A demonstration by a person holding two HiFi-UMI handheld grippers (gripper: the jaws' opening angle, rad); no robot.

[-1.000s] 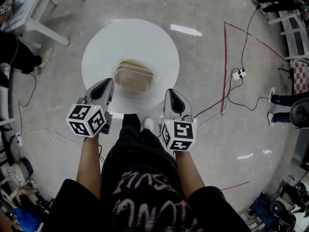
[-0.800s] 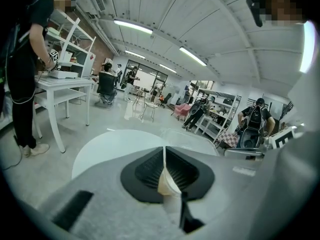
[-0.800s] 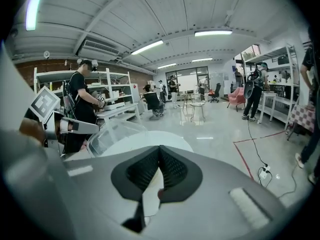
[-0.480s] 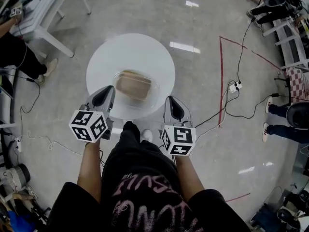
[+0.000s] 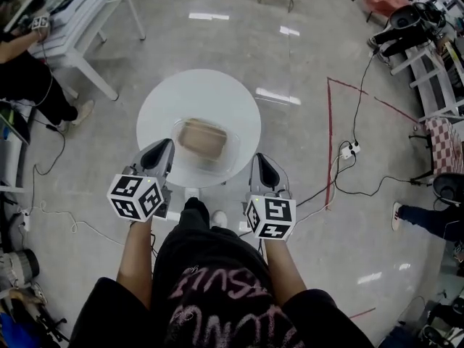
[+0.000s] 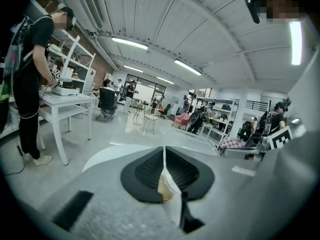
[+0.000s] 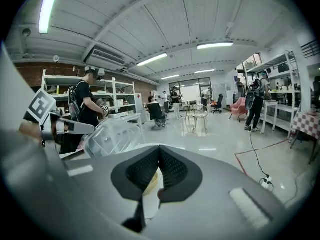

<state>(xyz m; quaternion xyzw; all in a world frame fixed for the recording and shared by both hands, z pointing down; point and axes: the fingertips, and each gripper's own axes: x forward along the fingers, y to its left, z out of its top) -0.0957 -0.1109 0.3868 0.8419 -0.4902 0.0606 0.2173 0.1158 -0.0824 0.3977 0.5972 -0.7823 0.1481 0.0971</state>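
Left gripper point(image 5: 161, 148): jaws pressed together, with nothing between them. In the left gripper view the two black pads point(image 6: 150, 169) meet along a single line. In the head view the tip appears over the near-left edge of the round white table point(image 5: 174, 96), just beside the clear container point(image 5: 205, 140) and not touching it.

Right gripper point(image 5: 261, 159): jaws also pressed together and empty. The right gripper view shows the pads point(image 7: 172, 170) closed on each other. The tip lies at the near-right rim of the table, near the container and apart from it.

Clear container: a transparent lidded box with brown contents. It stands upright on the table, close to the centre and slightly toward the near edge, between the two gripper tips. It appears to the right in the left gripper view point(image 6: 200, 141) and to the left in the right gripper view point(image 7: 112, 136).

Surroundings: a red tape line point(image 5: 328, 136) runs along the floor to the right of the table. A power strip point(image 5: 346, 149) with cables lies beside it. A white workbench point(image 5: 80, 13) stands at the far left.
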